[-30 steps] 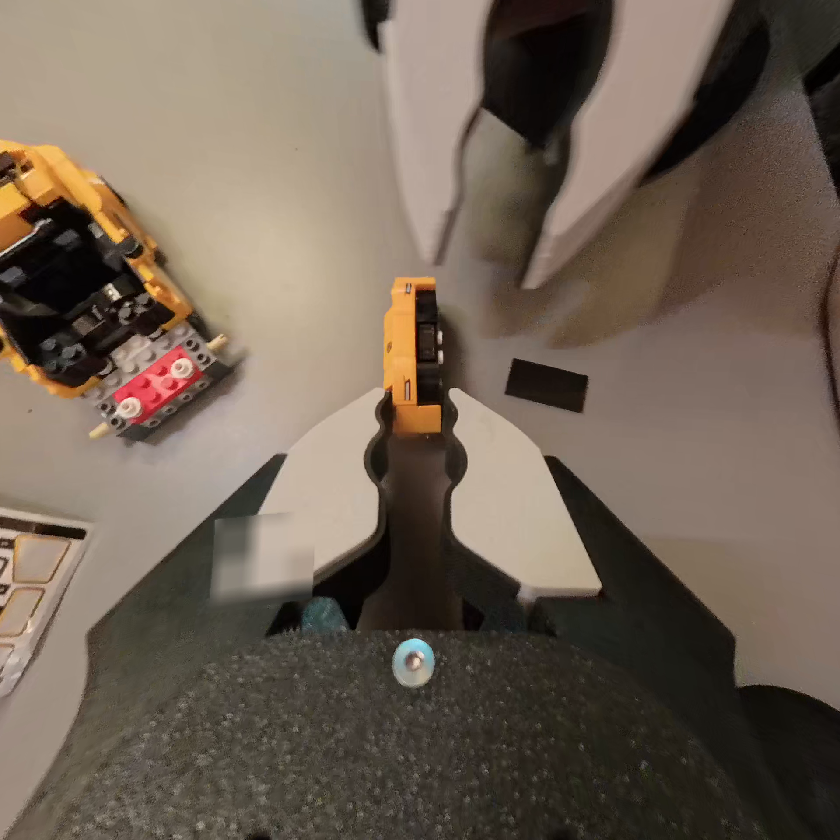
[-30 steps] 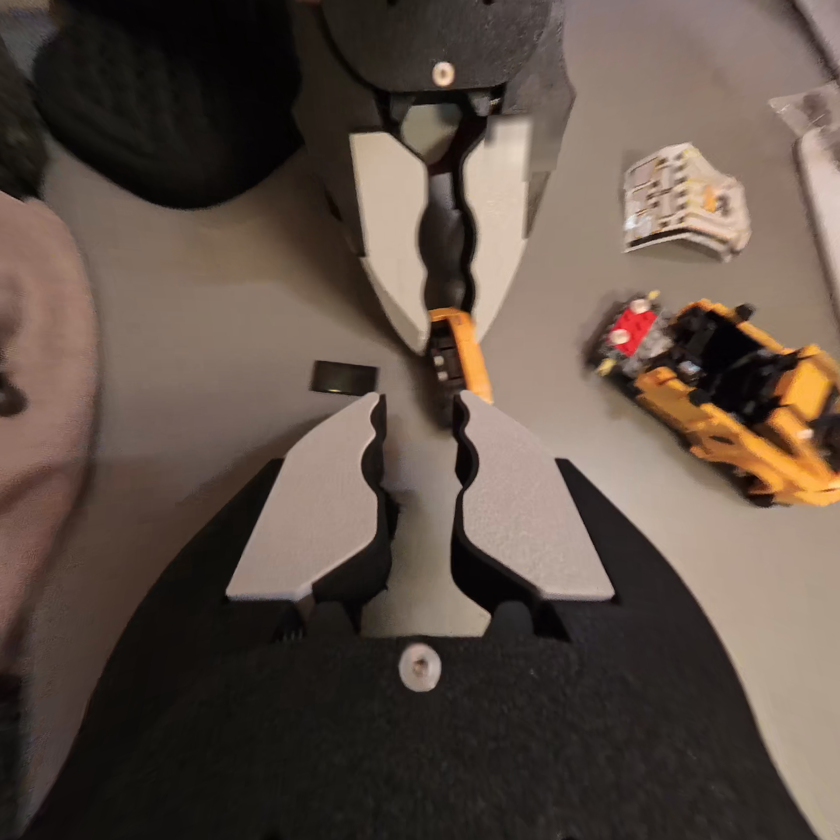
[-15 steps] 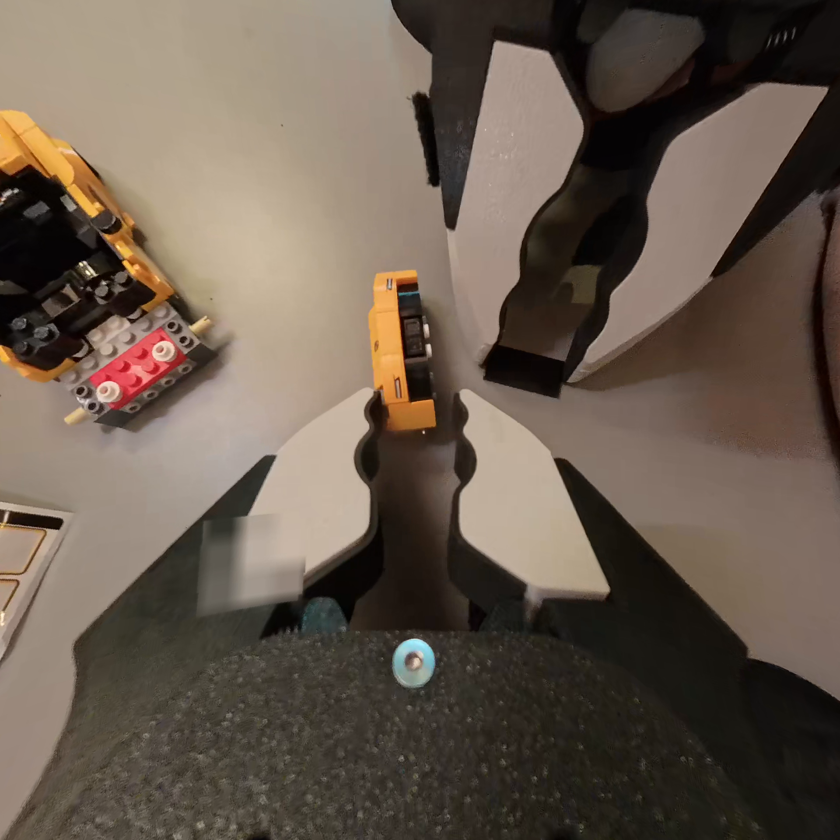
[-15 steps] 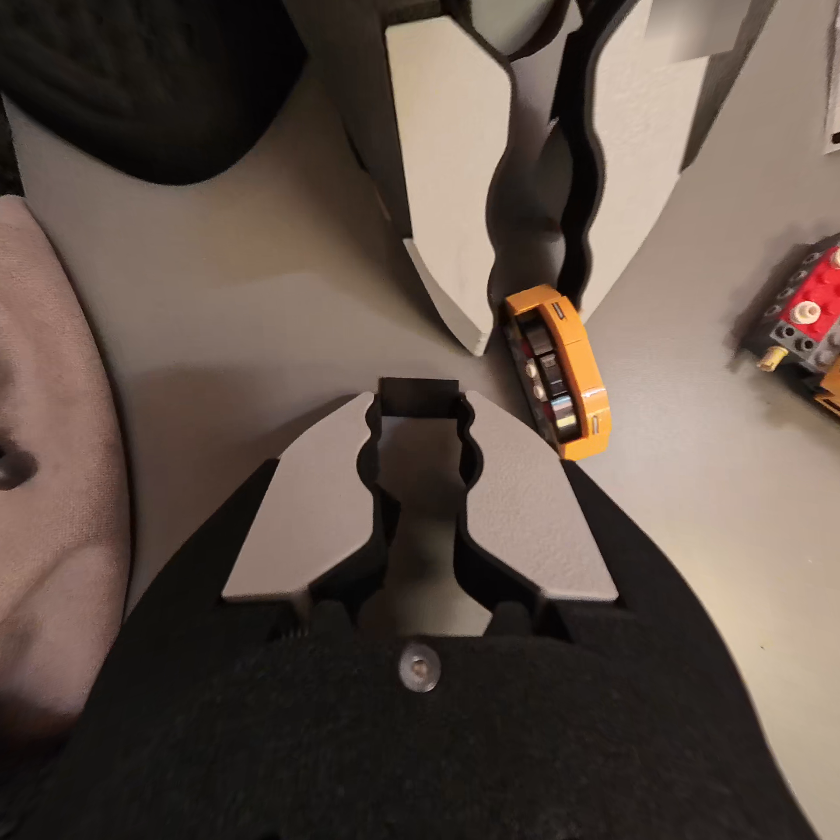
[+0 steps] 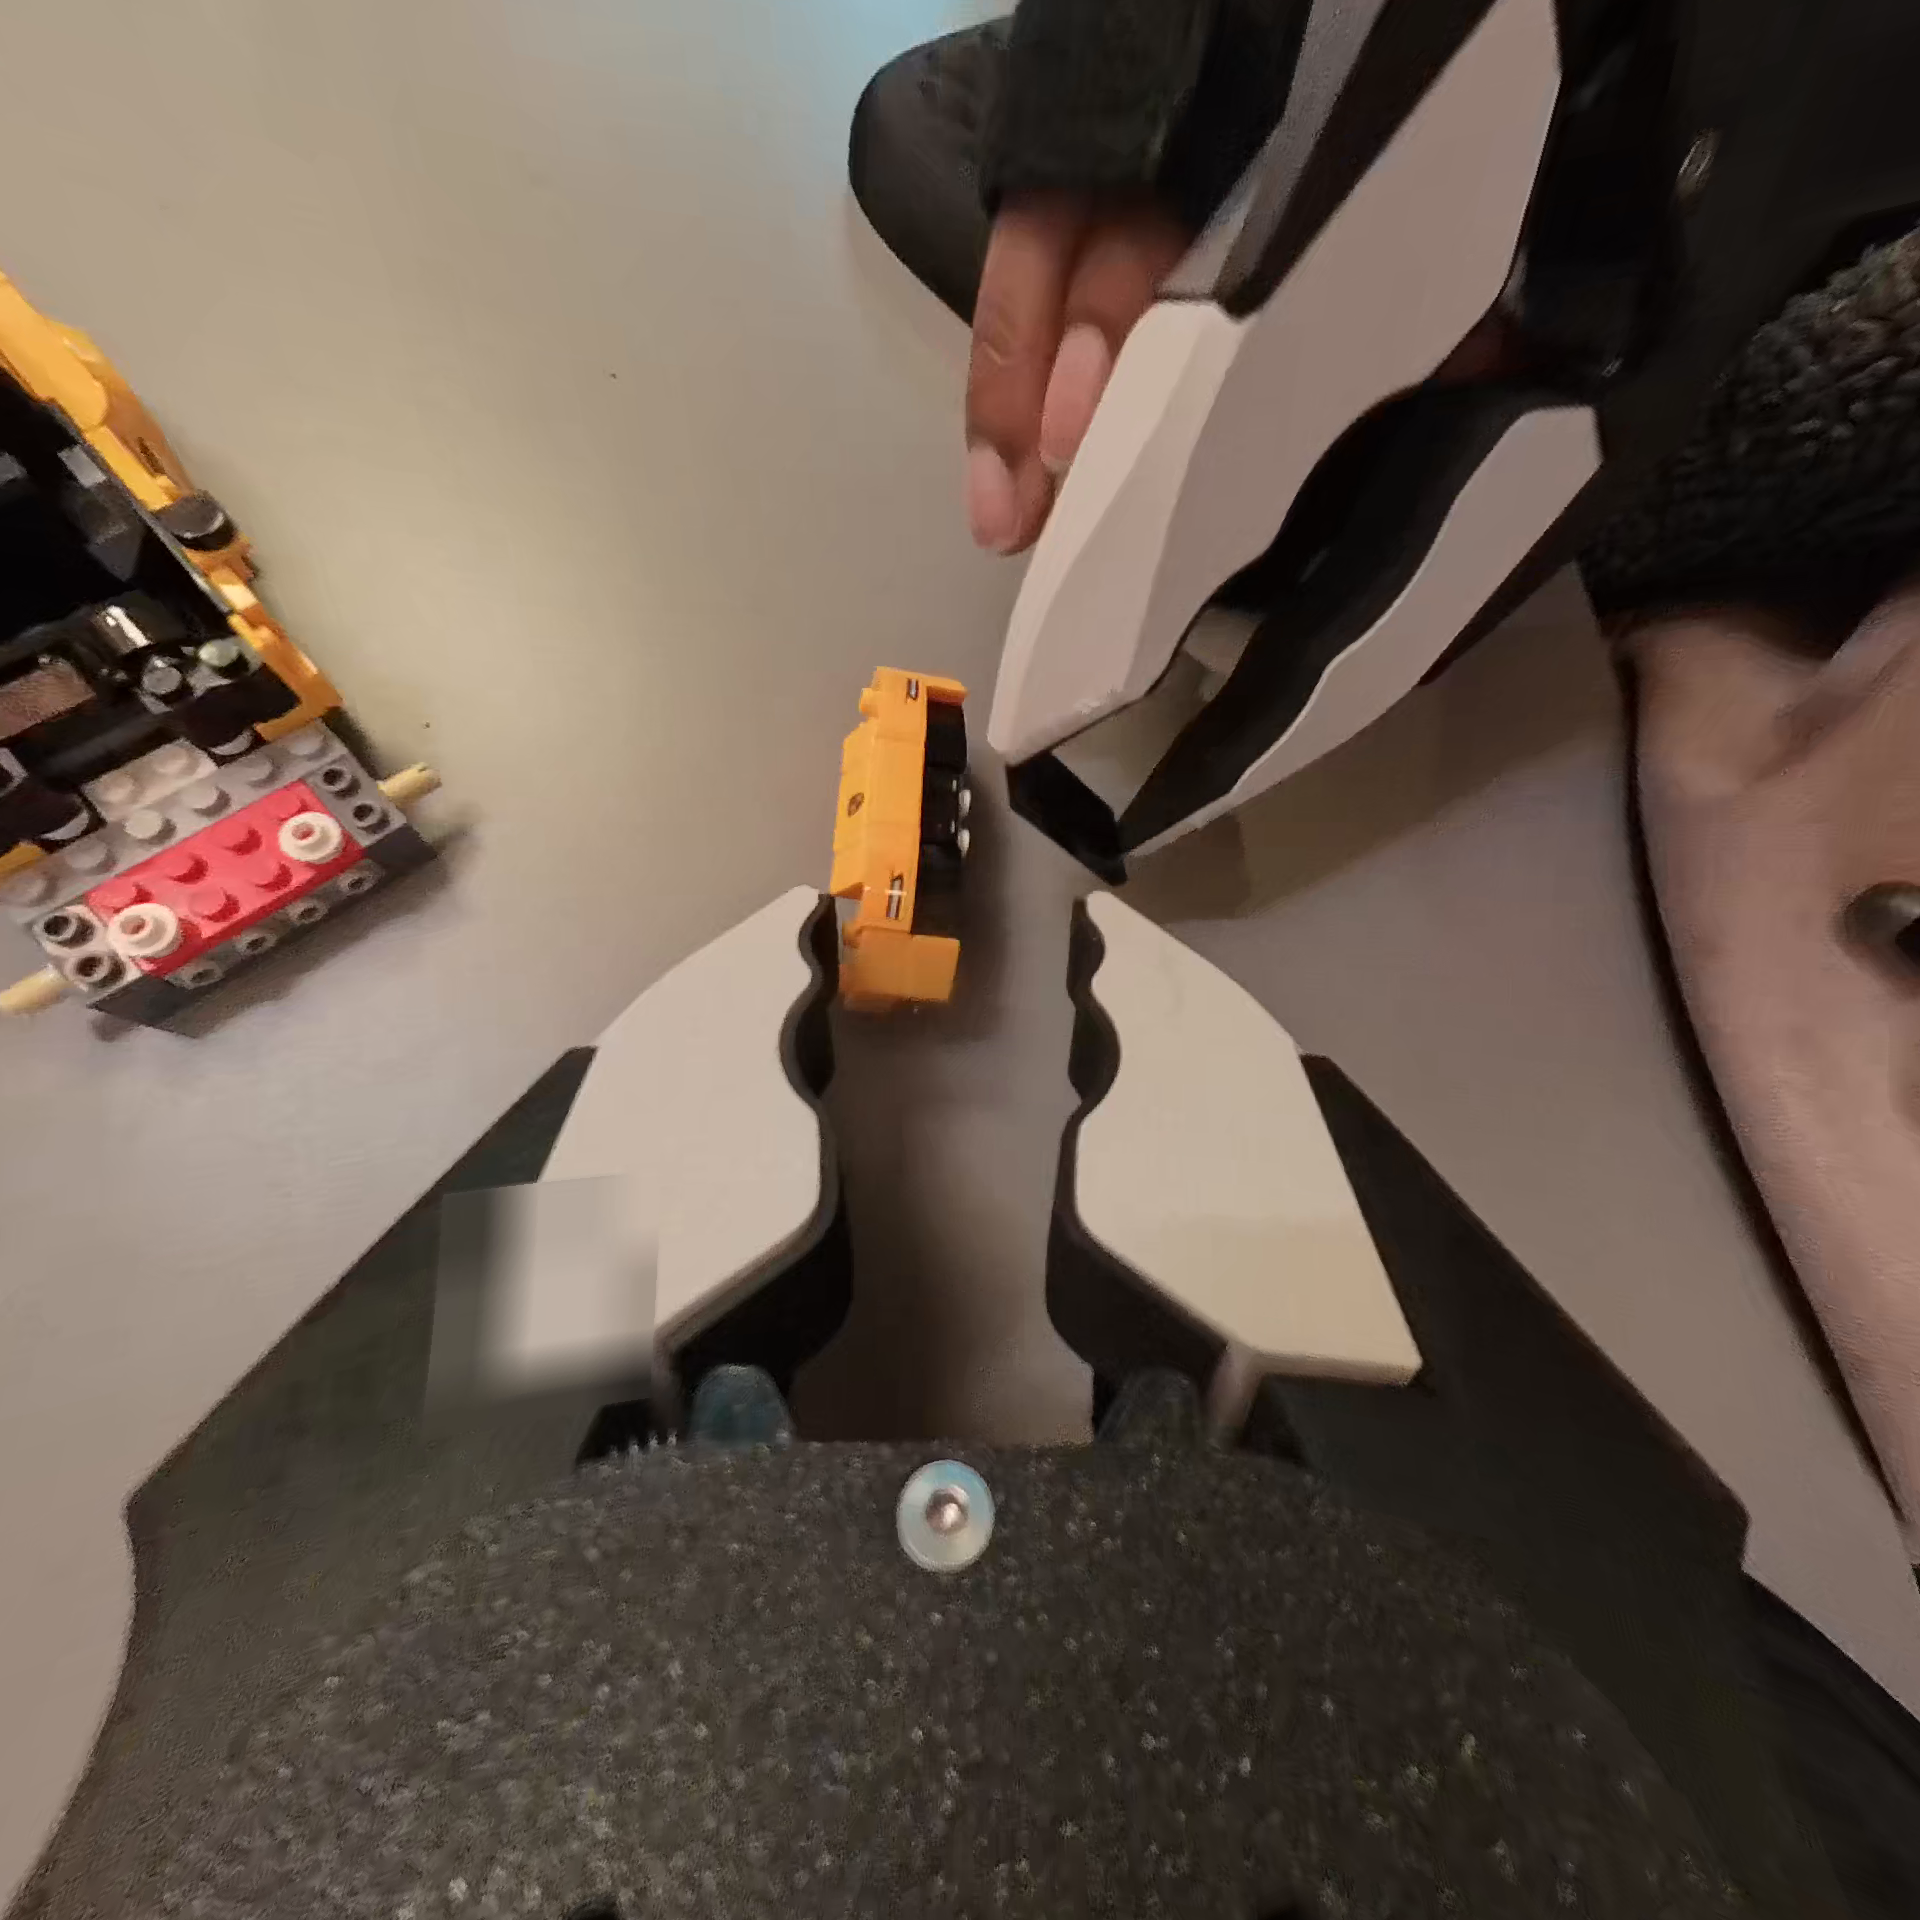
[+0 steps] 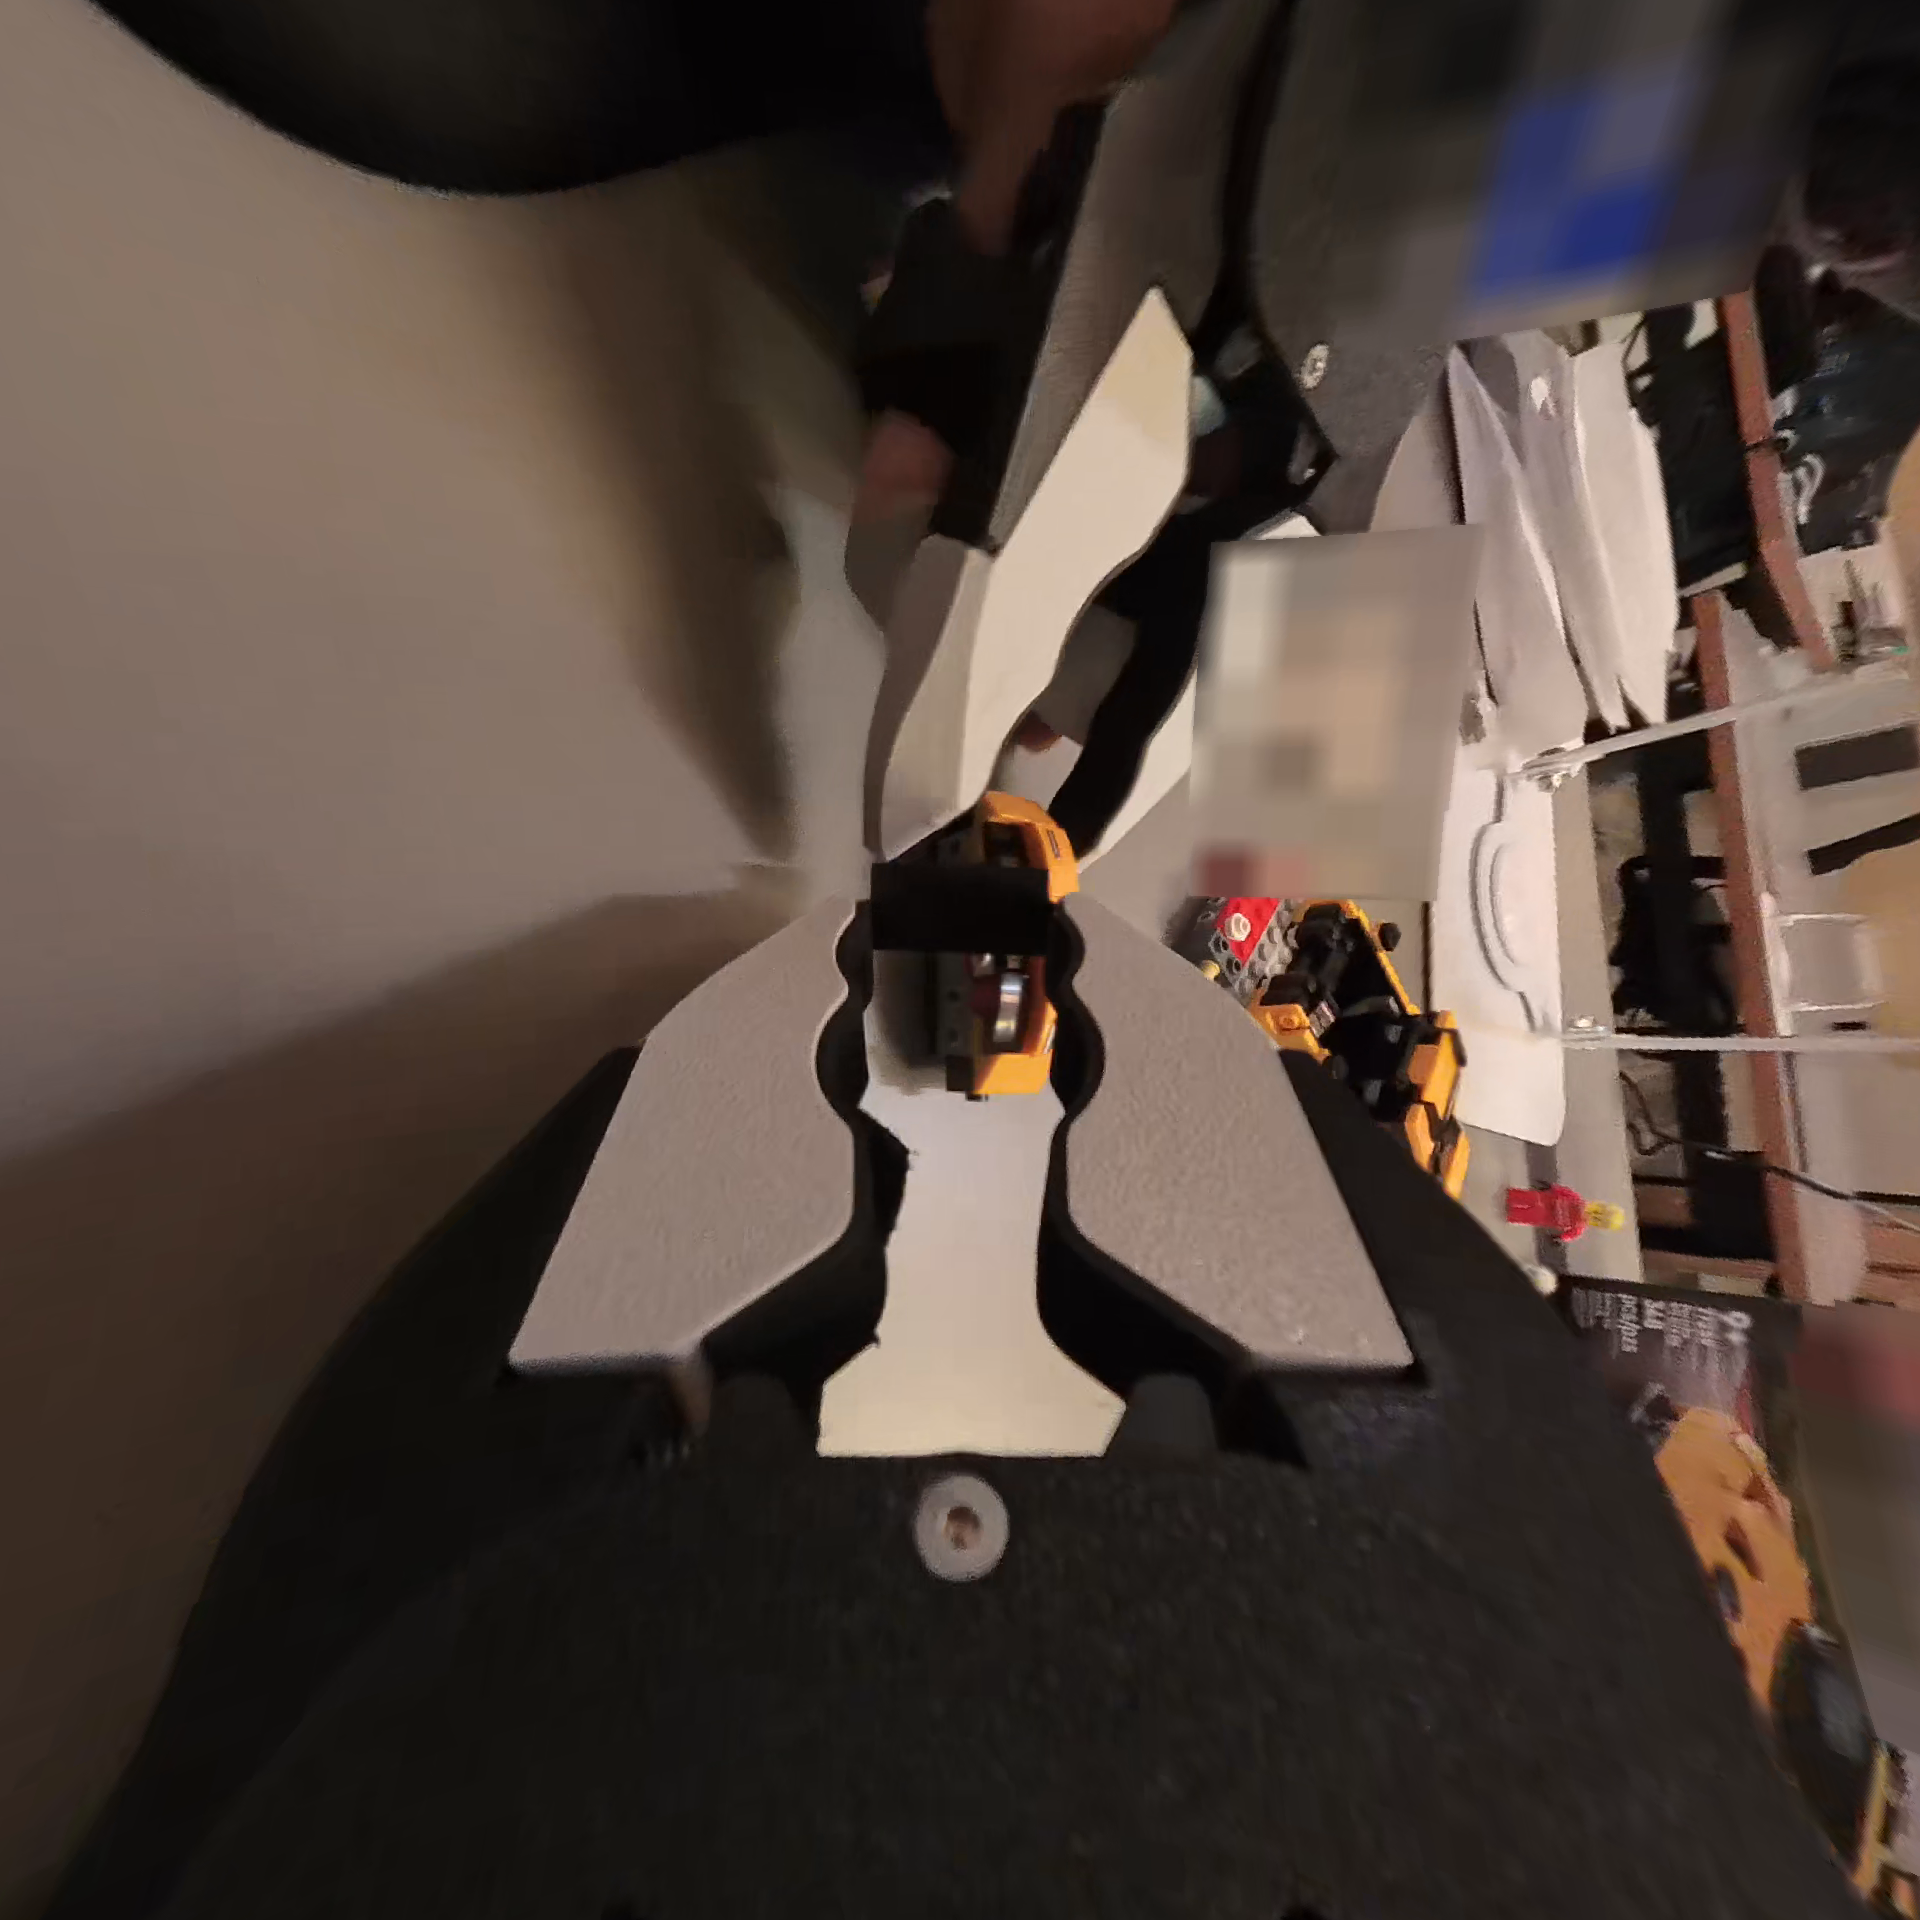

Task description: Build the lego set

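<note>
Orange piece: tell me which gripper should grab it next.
The left gripper: its fingers are open with the orange piece at their tips, while the right gripper is shut on a black tile.

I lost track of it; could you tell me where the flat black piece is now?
In both views, the flat black piece sits pinched at the right hand-held gripper tips, beside the orange sub-assembly.

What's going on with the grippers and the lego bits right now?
Left gripper open, orange lego piece loose beside its finger. Right gripper shut on black flat tile. Nothing blocking.
</note>
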Motion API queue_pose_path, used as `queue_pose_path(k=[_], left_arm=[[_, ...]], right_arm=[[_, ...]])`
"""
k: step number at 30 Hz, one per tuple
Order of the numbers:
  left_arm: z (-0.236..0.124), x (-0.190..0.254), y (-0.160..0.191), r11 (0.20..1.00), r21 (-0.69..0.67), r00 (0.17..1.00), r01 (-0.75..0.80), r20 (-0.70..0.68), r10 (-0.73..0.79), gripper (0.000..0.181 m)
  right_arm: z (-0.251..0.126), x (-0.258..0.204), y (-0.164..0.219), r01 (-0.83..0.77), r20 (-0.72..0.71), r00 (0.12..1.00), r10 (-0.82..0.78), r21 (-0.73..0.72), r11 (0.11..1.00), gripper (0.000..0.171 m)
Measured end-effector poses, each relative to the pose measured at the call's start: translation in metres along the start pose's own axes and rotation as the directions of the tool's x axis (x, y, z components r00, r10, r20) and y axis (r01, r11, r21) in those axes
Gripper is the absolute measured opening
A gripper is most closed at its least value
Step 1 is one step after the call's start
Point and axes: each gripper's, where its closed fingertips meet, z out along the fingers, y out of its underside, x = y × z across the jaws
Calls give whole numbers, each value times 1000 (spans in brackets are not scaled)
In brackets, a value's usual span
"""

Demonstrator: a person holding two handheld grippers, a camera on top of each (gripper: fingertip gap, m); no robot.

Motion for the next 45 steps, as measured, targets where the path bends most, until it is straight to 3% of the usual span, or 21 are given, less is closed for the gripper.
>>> queue_pose_path(k=[9, 18, 21, 25, 27, 30, 32, 37, 45], left_arm=[[4, -4, -8, 998, 13, 997, 54, -50, -53, 47], [9, -14, -8, 997, -29, 997, 74, -3, -74, 30], [7, -12, -8, 993, -28, 993, 115, -34, -115, 25], [5, -11, -8, 988, -19, 986, 155, -60, -156, 25], [4, -10, -8, 987, -16, 984, 163, -70, -163, 25], [1, -6, -9, 994, -7, 992, 110, -67, -110, 25], [0, -4, -12, 999, 2, 998, 48, -39, -48, 25], [-3, 3, -13, 994, -6, 993, -113, 42, 113, 24], [2, 7, -7, 975, -61, 973, -214, 71, 218, 26]], right_arm=[[11, -2, 16, 144, -58, 987, -149, -73, 987, 32], [14, 4, 18, 201, -74, 976, -206, -63, 977, 32], [14, 9, 16, 210, -101, 972, -213, -39, 977, 23], [13, 9, 14, 91, -53, 994, -91, 6, 996, 32], [6, 14, 8, -57, 6, 998, 56, 73, 996, 32], [-4, 26, 4, -314, 158, 942, 297, 95, 945, 36], [-5, 27, 6, -398, 254, 893, 372, 56, 916, 41], [4, 12, 8, -457, 367, 827, 426, -2, 889, 46], [16, -4, 11, -409, 388, 836, 389, -32, 912, 29]])
